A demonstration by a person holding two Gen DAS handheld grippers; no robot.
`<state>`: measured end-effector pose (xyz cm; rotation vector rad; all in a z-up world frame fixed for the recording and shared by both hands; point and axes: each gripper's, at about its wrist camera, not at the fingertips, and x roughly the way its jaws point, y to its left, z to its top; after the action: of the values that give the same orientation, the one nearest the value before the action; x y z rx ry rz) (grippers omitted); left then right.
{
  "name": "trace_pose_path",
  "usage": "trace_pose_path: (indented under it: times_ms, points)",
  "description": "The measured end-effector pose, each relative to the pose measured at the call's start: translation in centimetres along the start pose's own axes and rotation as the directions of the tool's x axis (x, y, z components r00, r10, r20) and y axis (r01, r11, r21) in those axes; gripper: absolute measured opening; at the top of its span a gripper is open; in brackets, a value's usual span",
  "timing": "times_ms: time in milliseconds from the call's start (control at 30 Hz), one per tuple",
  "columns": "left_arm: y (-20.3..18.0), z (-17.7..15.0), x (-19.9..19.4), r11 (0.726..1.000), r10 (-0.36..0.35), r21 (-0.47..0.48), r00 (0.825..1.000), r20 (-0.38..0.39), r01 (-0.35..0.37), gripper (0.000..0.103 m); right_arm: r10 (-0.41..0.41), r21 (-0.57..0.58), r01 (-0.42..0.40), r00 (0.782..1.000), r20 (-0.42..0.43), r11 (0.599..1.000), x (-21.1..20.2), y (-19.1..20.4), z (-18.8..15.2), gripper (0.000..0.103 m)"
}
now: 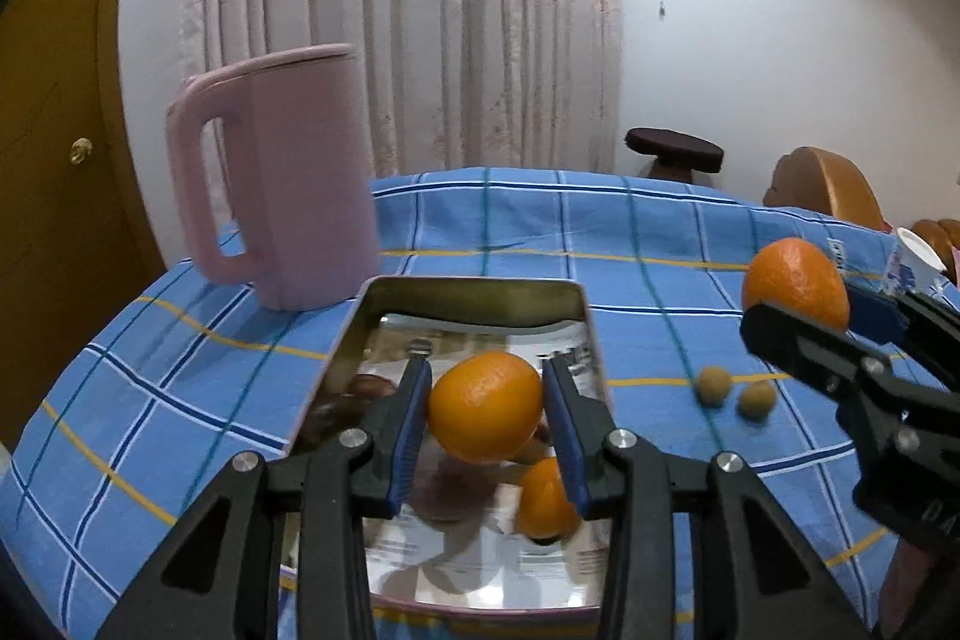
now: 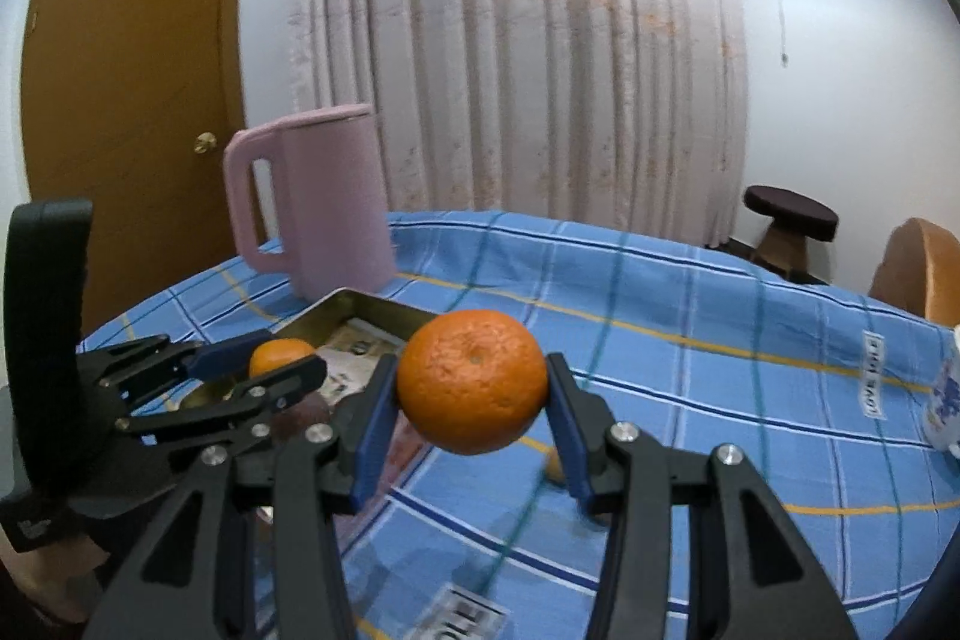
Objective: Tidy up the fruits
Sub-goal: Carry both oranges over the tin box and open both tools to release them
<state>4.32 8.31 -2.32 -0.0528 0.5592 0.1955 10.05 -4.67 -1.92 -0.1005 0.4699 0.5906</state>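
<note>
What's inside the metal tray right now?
Inside the metal tray, the left claw grips one orange, apparently above the mirrored floor. The orange shape lower down could be its reflection or a second fruit. The claw covers the near end.

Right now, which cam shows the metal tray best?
Left wrist. The tray sits straight ahead, with rim and mirrored floor under the left gripper and its orange. The right wrist view catches only its far corner behind the left gripper.
</note>
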Motion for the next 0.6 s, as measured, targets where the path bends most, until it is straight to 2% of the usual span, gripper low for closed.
trace_pose_path:
  times_ms: [167,267,400,600]
  points:
    - [2.4,1.3,1.2,0.999,0.028,-0.019,1.0,-0.003,-0.028,0.04,0.036,-0.027,-0.037,0.999,-0.033,0.999,2.5,2.0,0.3,0.05]
    - [3.7,1.8,2.3,0.998,-0.015,-0.057,0.999,-0.039,0.013,0.04,0.051,-0.041,-0.054,0.997,-0.061,0.998,4.2,2.9,0.3,0.05]
    - [4.2,2.1,3.5,0.999,0.007,-0.046,0.998,-0.063,-0.01,0.04,0.054,-0.057,-0.06,0.994,-0.097,0.997,6.1,3.7,-0.1,0.05]
    - [4.5,2.1,4.2,0.999,-0.001,-0.039,0.997,-0.082,-0.002,0.041,0.078,-0.072,-0.089,0.987,-0.141,0.993,7.9,4.4,-0.9,0.05]
